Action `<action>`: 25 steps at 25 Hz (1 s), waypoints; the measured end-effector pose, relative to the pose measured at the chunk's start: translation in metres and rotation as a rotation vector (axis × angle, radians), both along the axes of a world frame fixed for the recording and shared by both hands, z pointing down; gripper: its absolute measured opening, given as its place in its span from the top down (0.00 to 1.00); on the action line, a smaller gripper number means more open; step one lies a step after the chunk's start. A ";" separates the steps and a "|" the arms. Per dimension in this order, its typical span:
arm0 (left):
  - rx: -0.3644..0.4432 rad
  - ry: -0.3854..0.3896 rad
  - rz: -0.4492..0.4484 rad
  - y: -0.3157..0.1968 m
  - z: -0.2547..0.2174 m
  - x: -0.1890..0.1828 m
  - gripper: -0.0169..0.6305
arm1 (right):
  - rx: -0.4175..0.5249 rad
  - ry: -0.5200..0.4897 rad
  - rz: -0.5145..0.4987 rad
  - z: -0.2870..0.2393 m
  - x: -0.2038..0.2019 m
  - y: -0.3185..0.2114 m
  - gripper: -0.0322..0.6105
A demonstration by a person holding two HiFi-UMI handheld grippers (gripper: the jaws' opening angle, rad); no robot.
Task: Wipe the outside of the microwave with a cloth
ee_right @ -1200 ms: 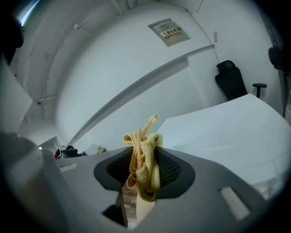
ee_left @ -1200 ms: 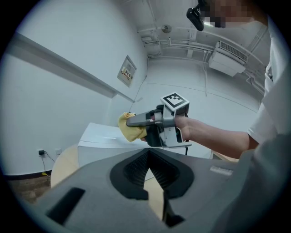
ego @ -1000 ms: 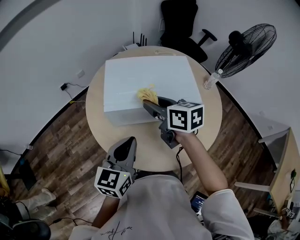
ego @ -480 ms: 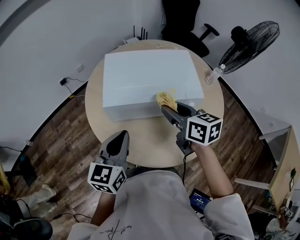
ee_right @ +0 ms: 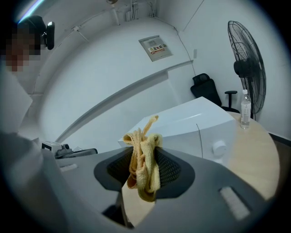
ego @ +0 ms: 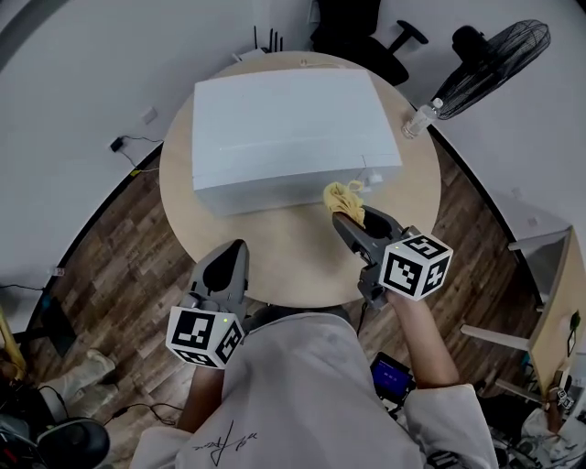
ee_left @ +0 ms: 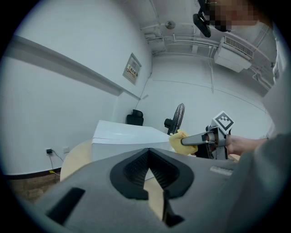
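Observation:
A white microwave (ego: 288,128) stands on a round wooden table (ego: 293,266), its front face toward me. My right gripper (ego: 346,213) is shut on a bunched yellow cloth (ego: 345,197), held just off the lower right corner of the microwave's front, near its knob (ee_right: 219,147). The right gripper view has the cloth (ee_right: 143,159) pinched between the jaws with the microwave (ee_right: 191,125) behind it. My left gripper (ego: 224,266) hangs shut and holding nothing over the table's near edge. In the left gripper view the microwave (ee_left: 125,136) and the cloth (ee_left: 182,140) lie ahead.
A clear water bottle (ego: 421,117) stands at the table's right rim. A black floor fan (ego: 494,50) and a black office chair (ego: 352,23) are behind the table. A cable and wall socket (ego: 124,144) sit at the left by the wall.
My right gripper has carried the cloth rightward along the microwave's front and off its top edge, down to the lower right corner. The left gripper has barely shifted.

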State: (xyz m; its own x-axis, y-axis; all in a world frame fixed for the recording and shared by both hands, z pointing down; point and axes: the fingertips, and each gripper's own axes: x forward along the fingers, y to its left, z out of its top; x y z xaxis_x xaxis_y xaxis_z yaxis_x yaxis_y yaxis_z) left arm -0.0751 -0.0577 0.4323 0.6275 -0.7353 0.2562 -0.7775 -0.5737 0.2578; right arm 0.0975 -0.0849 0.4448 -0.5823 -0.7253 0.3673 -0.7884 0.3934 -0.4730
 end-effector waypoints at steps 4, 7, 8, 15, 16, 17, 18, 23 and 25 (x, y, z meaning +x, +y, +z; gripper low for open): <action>-0.008 0.000 0.008 0.003 0.005 0.003 0.99 | 0.043 0.029 0.009 -0.002 0.006 0.009 0.73; -0.023 -0.007 0.019 0.009 0.013 0.004 0.99 | 0.083 0.062 0.002 -0.003 0.008 0.020 0.73; -0.031 -0.009 0.020 0.012 0.017 0.004 0.99 | 0.087 0.086 0.003 0.000 0.010 0.025 0.73; -0.070 -0.022 0.006 0.024 0.033 0.000 0.99 | 0.095 0.128 0.070 0.016 0.025 0.045 0.73; -0.073 -0.023 0.003 0.025 0.034 0.000 0.99 | 0.098 0.128 0.081 0.016 0.028 0.047 0.73; -0.074 -0.023 0.001 0.025 0.035 -0.001 0.99 | 0.099 0.127 0.091 0.017 0.029 0.048 0.73; -0.075 -0.023 -0.002 0.025 0.035 -0.001 0.99 | 0.100 0.127 0.098 0.018 0.031 0.049 0.73; -0.063 -0.032 -0.017 0.019 0.035 -0.001 0.99 | 0.099 0.143 0.091 0.022 0.029 0.051 0.74; -0.062 -0.035 -0.017 0.017 0.035 0.000 0.99 | 0.101 0.154 0.081 0.023 0.027 0.051 0.74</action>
